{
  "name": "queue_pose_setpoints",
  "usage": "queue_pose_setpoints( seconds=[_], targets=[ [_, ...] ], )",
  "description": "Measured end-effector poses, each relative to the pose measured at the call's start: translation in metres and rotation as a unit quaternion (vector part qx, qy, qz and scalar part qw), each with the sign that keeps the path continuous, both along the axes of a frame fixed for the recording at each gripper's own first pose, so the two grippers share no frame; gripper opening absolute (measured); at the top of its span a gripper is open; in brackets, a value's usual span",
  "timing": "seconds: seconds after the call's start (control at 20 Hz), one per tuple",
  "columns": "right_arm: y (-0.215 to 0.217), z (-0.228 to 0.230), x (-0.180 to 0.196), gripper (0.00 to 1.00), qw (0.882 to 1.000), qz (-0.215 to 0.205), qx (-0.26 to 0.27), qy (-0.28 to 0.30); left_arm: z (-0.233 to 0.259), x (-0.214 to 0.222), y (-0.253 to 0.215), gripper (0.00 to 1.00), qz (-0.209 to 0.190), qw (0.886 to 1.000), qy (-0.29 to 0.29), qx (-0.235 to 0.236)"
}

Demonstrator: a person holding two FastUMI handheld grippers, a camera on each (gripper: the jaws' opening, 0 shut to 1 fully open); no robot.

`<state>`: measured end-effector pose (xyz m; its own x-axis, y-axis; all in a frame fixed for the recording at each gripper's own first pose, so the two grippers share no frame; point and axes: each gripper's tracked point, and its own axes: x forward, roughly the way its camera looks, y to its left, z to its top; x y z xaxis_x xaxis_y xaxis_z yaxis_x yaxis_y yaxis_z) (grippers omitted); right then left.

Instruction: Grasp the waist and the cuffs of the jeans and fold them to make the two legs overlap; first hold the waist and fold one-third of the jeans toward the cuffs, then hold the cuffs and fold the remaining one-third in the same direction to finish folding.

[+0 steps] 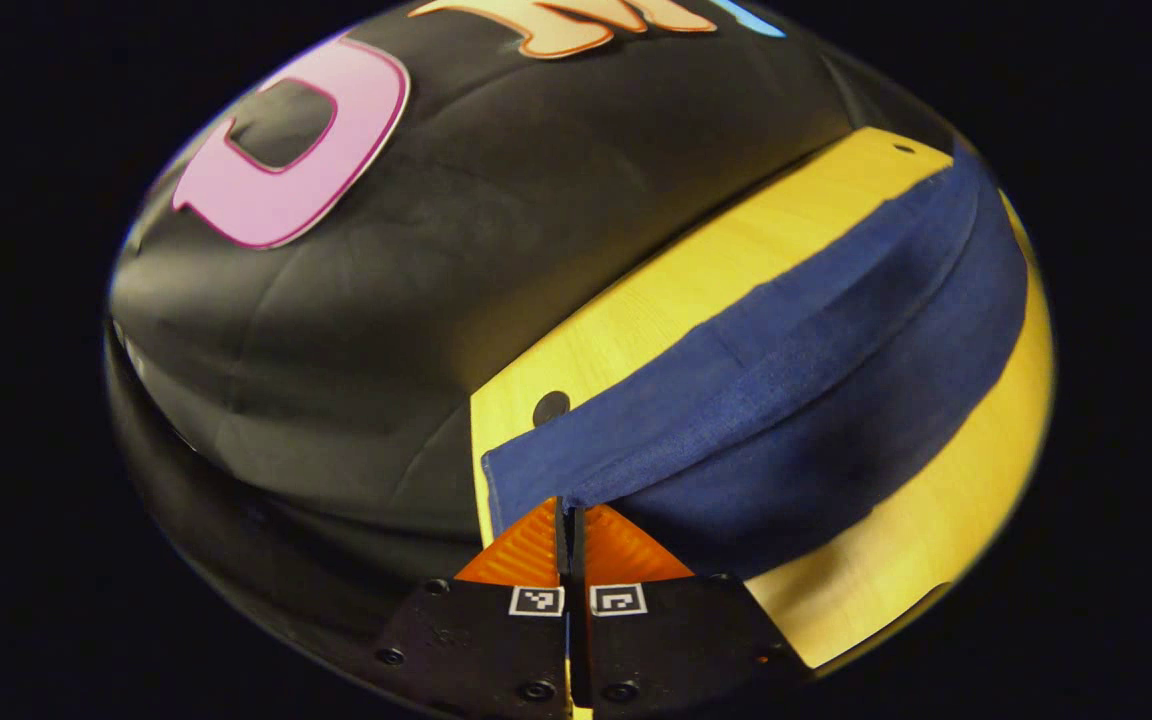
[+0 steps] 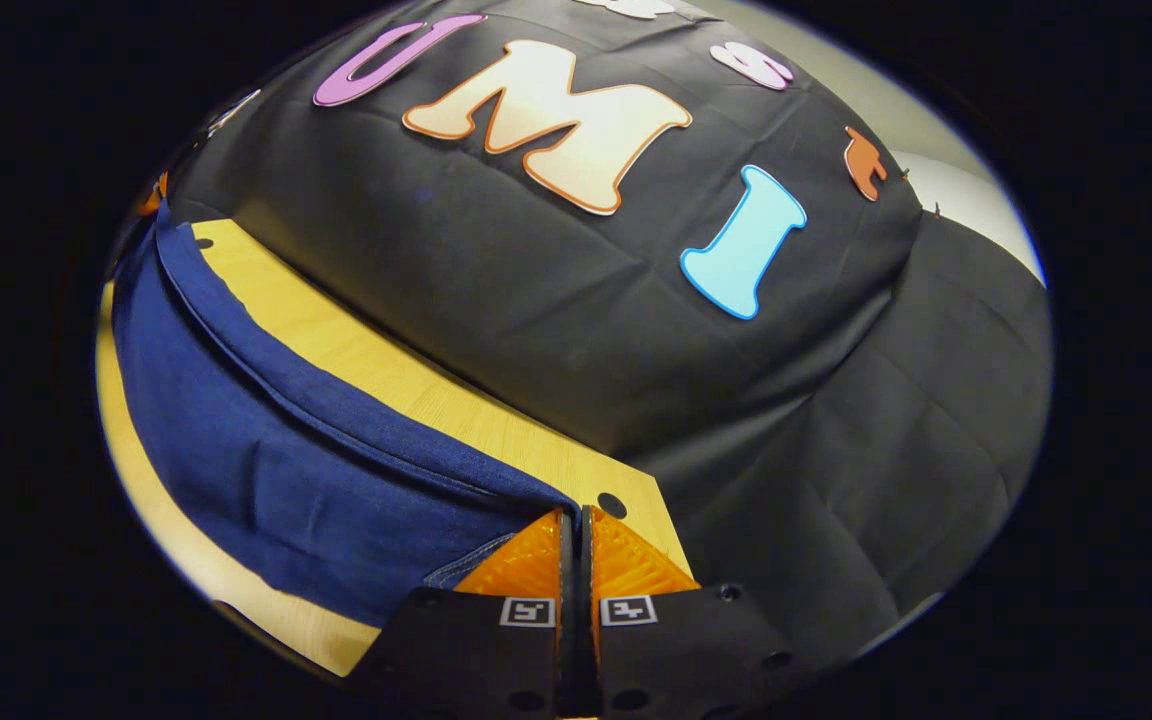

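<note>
You have the jeans stretched long across the wooden table, left tongs clenched on one end's corner, right tongs clenched on the other end's, so legs look overlapped already, both third-folds seemingly left.

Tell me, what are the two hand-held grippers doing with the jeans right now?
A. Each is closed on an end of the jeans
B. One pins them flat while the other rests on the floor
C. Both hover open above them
A: the left gripper and the right gripper each have their fingers closed on the blue jeans, which stretch between them over the wooden table.
</note>
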<state>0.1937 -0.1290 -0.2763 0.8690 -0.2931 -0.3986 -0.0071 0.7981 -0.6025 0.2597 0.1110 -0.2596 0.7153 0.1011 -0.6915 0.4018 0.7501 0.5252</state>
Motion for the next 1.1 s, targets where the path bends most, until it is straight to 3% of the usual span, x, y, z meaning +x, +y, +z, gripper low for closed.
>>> queue_pose_setpoints(
  seconds=[0.4,0.5,0.65,0.7,0.9,1.1],
  targets=[
    [-0.001,-0.059,0.045,0.02,0.999,-0.032,0.019,0.036,-0.057,0.045,-0.001,0.00,0.041,0.996,0.025,-0.074],
    [-0.008,-0.058,0.049,0.41,0.997,-0.057,0.037,0.030,-0.058,0.048,-0.003,0.00,0.046,0.995,0.018,-0.084],
    [-0.016,-0.033,0.046,1.00,0.994,-0.080,0.080,-0.008,-0.040,0.051,-0.016,1.00,0.058,0.989,-0.033,-0.129],
    [-0.024,-0.024,0.043,1.00,0.992,-0.089,0.090,-0.022,-0.025,0.053,-0.023,0.95,0.061,0.986,-0.059,-0.147],
    [-0.070,-0.010,0.016,0.99,0.978,-0.152,0.132,-0.051,0.046,0.038,-0.065,0.95,0.054,0.967,-0.117,-0.218],
    [-0.129,-0.045,-0.027,1.00,0.945,-0.253,0.203,-0.031,0.098,0.015,-0.076,0.95,0.044,0.958,-0.145,-0.243]
  ],
)
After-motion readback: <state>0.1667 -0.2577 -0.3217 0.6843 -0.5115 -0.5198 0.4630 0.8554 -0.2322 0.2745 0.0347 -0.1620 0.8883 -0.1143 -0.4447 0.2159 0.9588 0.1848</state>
